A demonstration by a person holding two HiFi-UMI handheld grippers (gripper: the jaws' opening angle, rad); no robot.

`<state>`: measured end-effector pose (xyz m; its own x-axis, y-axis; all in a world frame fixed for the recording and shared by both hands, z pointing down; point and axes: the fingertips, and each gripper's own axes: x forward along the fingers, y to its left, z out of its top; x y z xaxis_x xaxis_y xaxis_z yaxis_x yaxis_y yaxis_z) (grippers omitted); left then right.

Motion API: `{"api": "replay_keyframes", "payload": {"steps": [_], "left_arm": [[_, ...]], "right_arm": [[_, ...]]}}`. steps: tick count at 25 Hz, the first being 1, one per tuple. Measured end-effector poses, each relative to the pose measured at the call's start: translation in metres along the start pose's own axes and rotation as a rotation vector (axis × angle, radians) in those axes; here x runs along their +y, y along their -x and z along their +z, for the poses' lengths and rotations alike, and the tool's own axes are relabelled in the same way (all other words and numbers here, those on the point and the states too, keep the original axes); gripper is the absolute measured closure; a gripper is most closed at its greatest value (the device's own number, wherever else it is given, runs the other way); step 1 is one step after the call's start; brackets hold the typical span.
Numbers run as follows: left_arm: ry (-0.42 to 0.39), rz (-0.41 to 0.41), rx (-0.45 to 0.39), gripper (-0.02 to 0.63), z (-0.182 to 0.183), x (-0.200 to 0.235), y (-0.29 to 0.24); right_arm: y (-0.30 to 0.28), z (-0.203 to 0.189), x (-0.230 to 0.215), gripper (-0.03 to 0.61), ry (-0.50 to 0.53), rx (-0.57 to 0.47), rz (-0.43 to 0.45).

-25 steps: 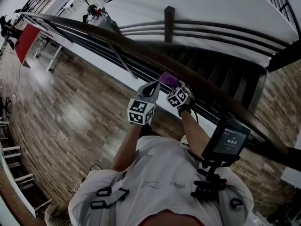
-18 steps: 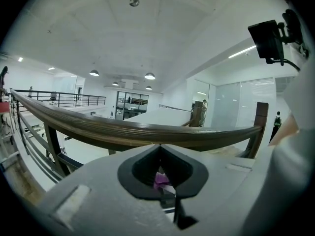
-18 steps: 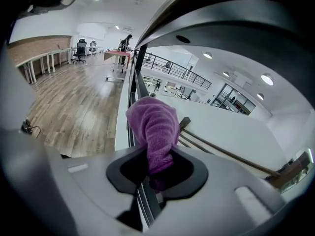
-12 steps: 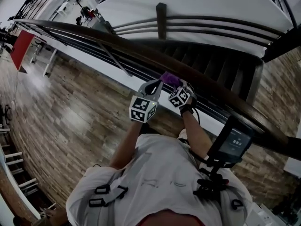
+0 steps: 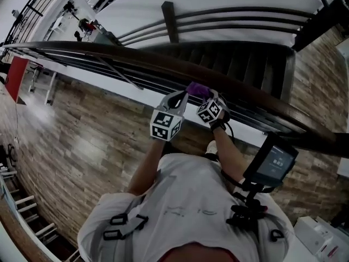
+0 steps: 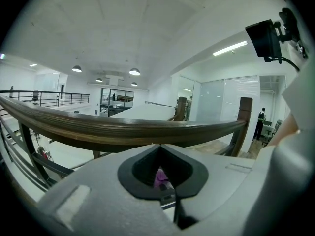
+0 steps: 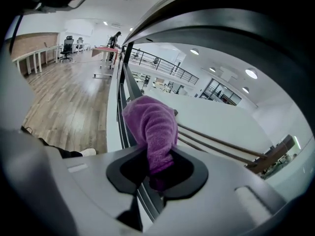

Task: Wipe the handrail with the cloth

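The dark wooden handrail [image 5: 109, 51] runs from upper left to right in the head view. A purple cloth [image 5: 197, 89] rests against it, and my right gripper [image 5: 206, 98] is shut on it. In the right gripper view the cloth [image 7: 150, 127] bulges out from the right gripper [image 7: 156, 156], with the handrail [image 7: 221, 23] arching close above. My left gripper [image 5: 177, 98] sits just left of the cloth. In the left gripper view its jaws [image 6: 157, 146] meet at the tips below the handrail [image 6: 123, 129]; a purple scrap [image 6: 160, 178] shows in the hollow behind them.
Thin metal rails [image 5: 131, 78] run under the handrail, with a dark post [image 5: 169, 21] beyond. A staircase [image 5: 245, 59] drops at the right. A wood floor [image 5: 82, 141] lies far below. A screen device [image 5: 271, 162] hangs at the person's chest.
The head view has swung, so the post and rail sit further left and flatter. Both grippers and the cloth stay together at the rail, now further right of the post.
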<state>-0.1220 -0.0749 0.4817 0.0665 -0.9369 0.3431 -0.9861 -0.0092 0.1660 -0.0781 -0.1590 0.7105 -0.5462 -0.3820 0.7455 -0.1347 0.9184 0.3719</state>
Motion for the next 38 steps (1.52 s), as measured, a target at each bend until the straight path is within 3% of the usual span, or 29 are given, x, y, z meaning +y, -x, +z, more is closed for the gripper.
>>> {"api": "replay_keyframes", "payload": {"steps": [6,19,29,38], "left_arm": [[-0.020,-0.077,0.025,0.614,-0.006,-0.058,-0.020],[-0.062,-0.285,0.057,0.614,-0.012,-0.123,-0.071],[-0.109,-0.467,0.116,0.614,-0.028,-0.190,-0.098],[-0.132,-0.624,0.175,0.614,-0.057,-0.268,-0.119]], "right_arm": [[0.038,-0.057,-0.028,0.495,-0.061,0.026,-0.055],[0.062,-0.107,-0.057,0.495,-0.105,0.063,-0.141],[0.099,-0.176,-0.096,0.495,-0.289,0.122,-0.246],[0.136,-0.244,-0.130,0.495,-0.267,0.184,-0.334]]}}
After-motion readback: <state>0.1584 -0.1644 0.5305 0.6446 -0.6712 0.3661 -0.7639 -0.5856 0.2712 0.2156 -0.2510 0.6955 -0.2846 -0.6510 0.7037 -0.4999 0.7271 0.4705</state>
